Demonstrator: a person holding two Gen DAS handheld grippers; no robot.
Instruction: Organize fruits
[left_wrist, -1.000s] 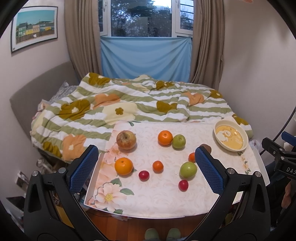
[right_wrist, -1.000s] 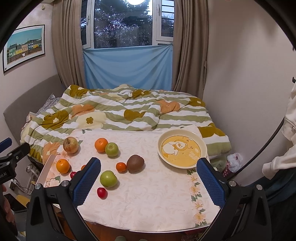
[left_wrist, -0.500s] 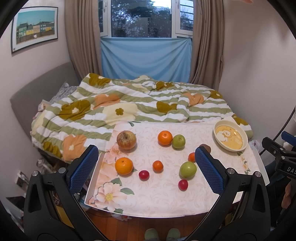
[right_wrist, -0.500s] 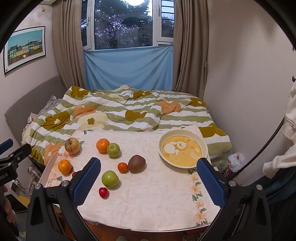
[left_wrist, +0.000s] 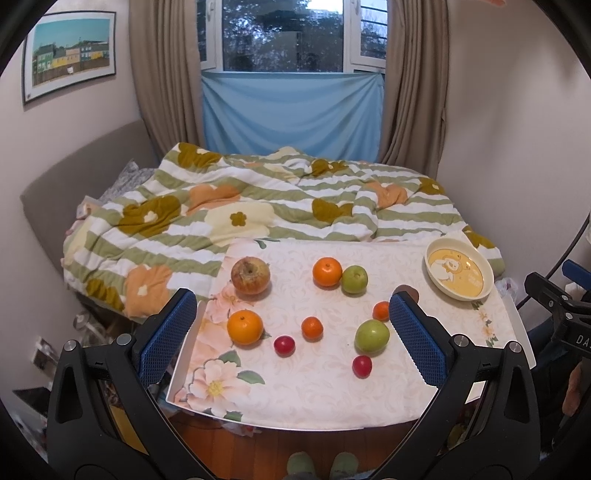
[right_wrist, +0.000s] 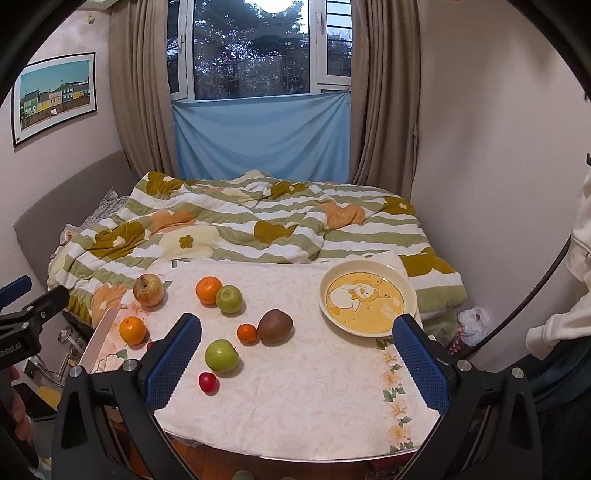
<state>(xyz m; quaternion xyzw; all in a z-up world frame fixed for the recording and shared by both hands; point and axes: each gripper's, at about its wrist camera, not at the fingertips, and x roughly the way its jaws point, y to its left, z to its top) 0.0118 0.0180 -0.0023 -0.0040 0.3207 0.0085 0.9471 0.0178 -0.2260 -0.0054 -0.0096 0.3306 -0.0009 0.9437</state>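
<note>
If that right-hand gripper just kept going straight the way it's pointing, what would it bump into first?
Probably the brown kiwi: it lies nearest the line between the open right gripper's blue fingers, with the white patterned tablecloth below. Depth is hard to judge in this fisheye view.

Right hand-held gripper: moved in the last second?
Yes, slightly. In the right wrist view, the plate, kiwi and picture on the wall have all drifted right in frame, so the right hand-held gripper panned a little left. Its jaws are open.

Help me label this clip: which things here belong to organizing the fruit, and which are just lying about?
Belongs: apples, oranges, kiwi, small red fruits, plate, left gripper, right gripper.
Lying about: blanket, picture, curtains, plastic bag.
</note>
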